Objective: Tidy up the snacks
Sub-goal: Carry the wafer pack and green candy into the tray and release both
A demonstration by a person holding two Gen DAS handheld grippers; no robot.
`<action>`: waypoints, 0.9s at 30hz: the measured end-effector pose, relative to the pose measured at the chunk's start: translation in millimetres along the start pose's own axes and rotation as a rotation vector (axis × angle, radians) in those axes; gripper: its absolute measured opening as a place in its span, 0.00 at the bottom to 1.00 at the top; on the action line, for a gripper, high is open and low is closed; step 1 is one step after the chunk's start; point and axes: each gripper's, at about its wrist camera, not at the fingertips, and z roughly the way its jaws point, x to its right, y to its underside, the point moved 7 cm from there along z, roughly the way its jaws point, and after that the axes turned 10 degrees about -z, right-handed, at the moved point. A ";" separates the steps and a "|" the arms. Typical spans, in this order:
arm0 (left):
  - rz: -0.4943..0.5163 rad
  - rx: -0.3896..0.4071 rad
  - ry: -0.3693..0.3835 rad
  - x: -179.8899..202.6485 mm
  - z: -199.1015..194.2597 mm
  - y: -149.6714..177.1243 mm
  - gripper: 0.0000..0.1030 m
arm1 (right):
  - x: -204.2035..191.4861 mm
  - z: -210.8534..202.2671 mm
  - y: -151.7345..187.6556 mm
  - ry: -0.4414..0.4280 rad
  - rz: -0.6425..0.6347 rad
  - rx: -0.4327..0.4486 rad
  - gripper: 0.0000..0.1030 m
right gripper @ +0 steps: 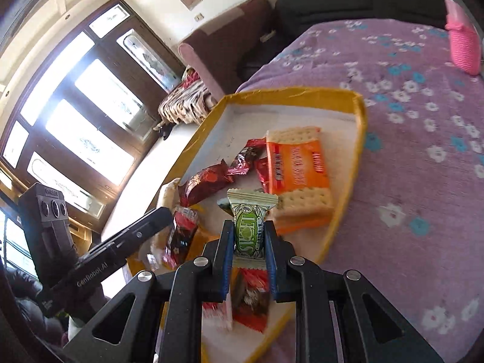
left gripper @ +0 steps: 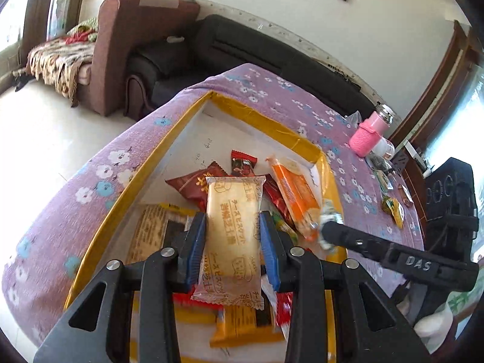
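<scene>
- Hovering over the yellow-rimmed tray [left gripper: 302, 134] on the purple floral cloth [left gripper: 99, 163], we carry both packets above a loose heap — a careless drop could land on its wall or outside it.
- Our left gripper [left gripper: 232, 236] pinches the beige cheese-biscuit packet [left gripper: 233, 211] across its width; a slick, long wrapper may swing and slide out.
- Our right gripper [right gripper: 249, 243] is clamped on the small green-labelled candy [right gripper: 249, 227] — held low, it could twist free.

"DAS" stands on the right hand-held gripper [left gripper: 325, 233]; "GenRobot.AI" on the left hand-held gripper [right gripper: 163, 211]; Japanese print on the pale cracker packet [left gripper: 233, 230] it clamps.
</scene>
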 end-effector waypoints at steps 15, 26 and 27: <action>0.001 0.075 0.026 12.5 -36.1 3.7 0.48 | -12.6 -4.0 -21.0 0.029 -0.026 0.075 0.39; 0.129 0.233 -0.162 81.1 -87.7 41.0 0.81 | 3.5 -95.2 47.9 0.143 -0.001 0.230 0.51; 0.143 0.233 -0.172 86.6 -88.8 44.4 0.81 | 4.6 -101.4 52.7 0.162 -0.004 0.240 0.54</action>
